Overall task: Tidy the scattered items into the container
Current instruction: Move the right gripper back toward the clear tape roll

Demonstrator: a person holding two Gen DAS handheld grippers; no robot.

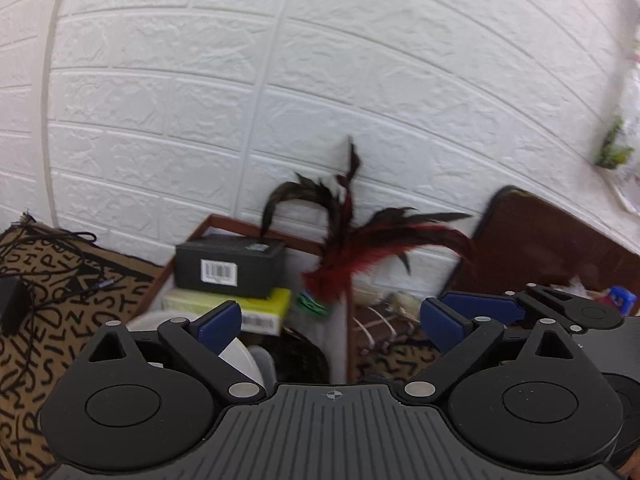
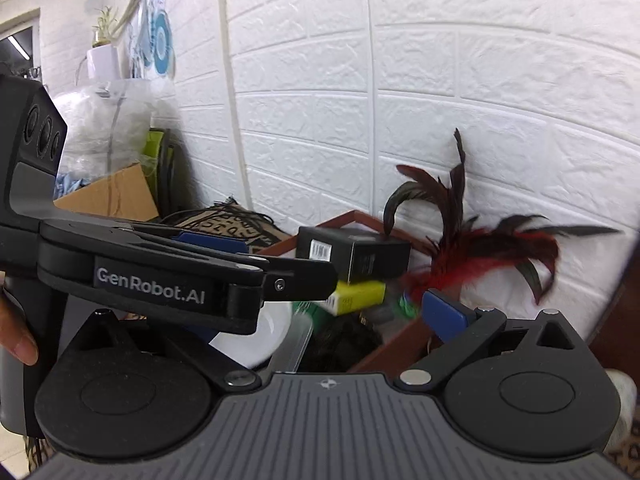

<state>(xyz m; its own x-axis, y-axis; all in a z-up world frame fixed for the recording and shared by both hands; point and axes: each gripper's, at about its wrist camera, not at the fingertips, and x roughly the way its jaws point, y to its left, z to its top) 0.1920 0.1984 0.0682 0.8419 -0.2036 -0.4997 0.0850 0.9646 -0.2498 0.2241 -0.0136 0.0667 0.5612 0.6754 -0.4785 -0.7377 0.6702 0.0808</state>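
- The white brick-pattern wall (image 1: 280, 80) fills the upper part of both wrist views and rises straight behind the container, closing off that side.
- The patterned tan cloth (image 1: 48, 320) with black letters spreads left of the container and carries a black cable (image 1: 60, 264) and a dark adapter (image 1: 14, 306).
- A dark brown board (image 1: 540, 248) leans against the wall to the right of the container.
- The container (image 1: 192, 236), a box with a red-brown rim, stands against the wall; its open top faces the cameras with free air above it.
- The left gripper (image 1: 328, 320) hovers in front of the container, its blue pads (image 1: 224, 320) spread wide with nothing between them.
- The right gripper (image 1: 480, 306) sits just right of the left one, jaws likewise spread and empty; in its own view the left tool's body crosses in front and hides the container's left part.
- A red and black feather duster (image 1: 360, 240) stands up out of the container, its plumes fanning against the wall.
- A black box (image 1: 230, 266) with a barcode lies in the container on a yellow-green box (image 1: 240, 304).
- A white rounded thing (image 2: 260, 336), perhaps a bowl, lies in the container's near end.
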